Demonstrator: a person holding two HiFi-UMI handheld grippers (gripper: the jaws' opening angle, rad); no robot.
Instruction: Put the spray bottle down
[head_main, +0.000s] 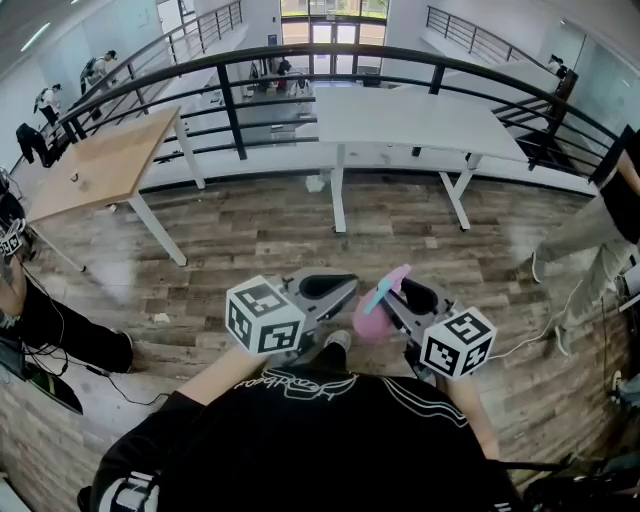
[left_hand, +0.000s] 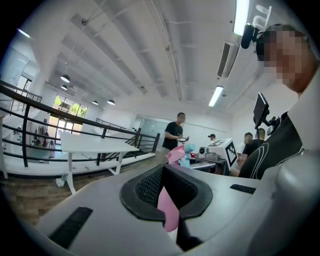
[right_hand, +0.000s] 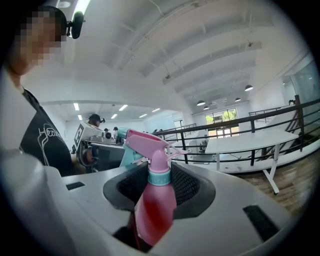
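Spray bottle (right_hand: 155, 205), pink with a teal collar, is gripped about its body by the right gripper (right_hand: 161, 186), whose jaws are closed onto it so that it is kept upright, nozzle uppermost. In the head view it is seen close against the person's chest, well above the wooden floor (head_main: 260, 230), with no surface under it. The left gripper (left_hand: 167, 192) is held just beside it; its jaws are drawn together on nothing, and the pink seen through their opening is judged to be the bottle beyond. The setting-down is therefore judged not yet begun: the bottle is merely carried. For the next move a resting place must be reached, most likely the white table (head_main: 410, 120) ahead or the wooden table (head_main: 100, 165) to the left; the base must be lowered flat before the jaws are parted. One bottle, two grippers and two near tables can be counted.
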